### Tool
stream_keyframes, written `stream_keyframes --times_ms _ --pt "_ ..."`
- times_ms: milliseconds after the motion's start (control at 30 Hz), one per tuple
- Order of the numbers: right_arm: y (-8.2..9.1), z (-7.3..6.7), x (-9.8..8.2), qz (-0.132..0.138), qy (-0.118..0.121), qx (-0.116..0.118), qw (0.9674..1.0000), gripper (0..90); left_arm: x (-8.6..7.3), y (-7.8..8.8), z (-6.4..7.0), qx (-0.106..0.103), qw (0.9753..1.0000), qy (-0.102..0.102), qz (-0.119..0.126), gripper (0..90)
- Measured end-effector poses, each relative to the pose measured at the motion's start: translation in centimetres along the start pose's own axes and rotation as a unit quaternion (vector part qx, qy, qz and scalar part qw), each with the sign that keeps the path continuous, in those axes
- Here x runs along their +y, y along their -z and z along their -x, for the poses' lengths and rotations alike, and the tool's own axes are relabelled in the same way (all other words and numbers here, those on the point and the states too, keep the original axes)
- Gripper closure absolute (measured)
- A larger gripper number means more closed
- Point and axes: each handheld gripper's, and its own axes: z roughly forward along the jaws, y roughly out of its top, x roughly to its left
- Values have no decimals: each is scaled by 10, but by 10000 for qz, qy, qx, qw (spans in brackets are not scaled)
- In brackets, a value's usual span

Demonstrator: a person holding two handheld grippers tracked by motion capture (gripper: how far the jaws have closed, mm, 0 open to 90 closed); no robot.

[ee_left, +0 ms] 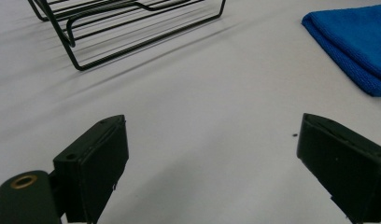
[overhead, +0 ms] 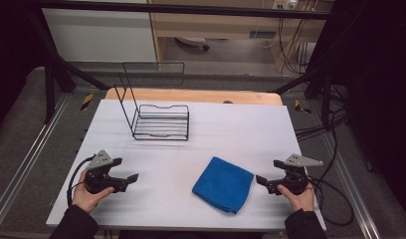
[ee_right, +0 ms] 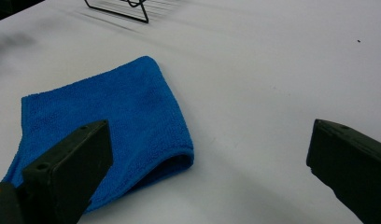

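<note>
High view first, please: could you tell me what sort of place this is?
Probably a lab recording bench: a dark metal frame around a white table, loose cables on the floor, and a person's hand-held grippers.

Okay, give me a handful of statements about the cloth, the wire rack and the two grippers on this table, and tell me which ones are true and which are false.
1. The blue cloth lies folded on the white table. True.
2. The wire rack sits on top of the cloth. False: it stands apart from it, farther back on the table.
3. The left gripper is clamped on the cloth. False: its jaws are apart with nothing between them.
4. The right gripper is open. True.
5. The rack holds a plate. False: nothing rests in it.
</note>
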Motion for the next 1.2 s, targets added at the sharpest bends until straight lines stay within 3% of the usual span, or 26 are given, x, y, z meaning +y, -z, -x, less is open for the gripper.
stream_keyframes --times_ms 567,833,1000,1200 --pt "-3 -4 0 -104 33 8 9999 9 5 -7 12 -90 9999 -77 -98 76" --pt "-6 -5 0 -143 57 13 9999 9 9 -11 18 -104 9998 0 -140 76" --pt "-6 -6 0 -131 59 8 9999 9 16 -19 31 -165 9996 42 -242 85" --pt "-6 -7 0 -140 74 -6 9999 9 29 -34 56 -305 9987 -105 -396 115"
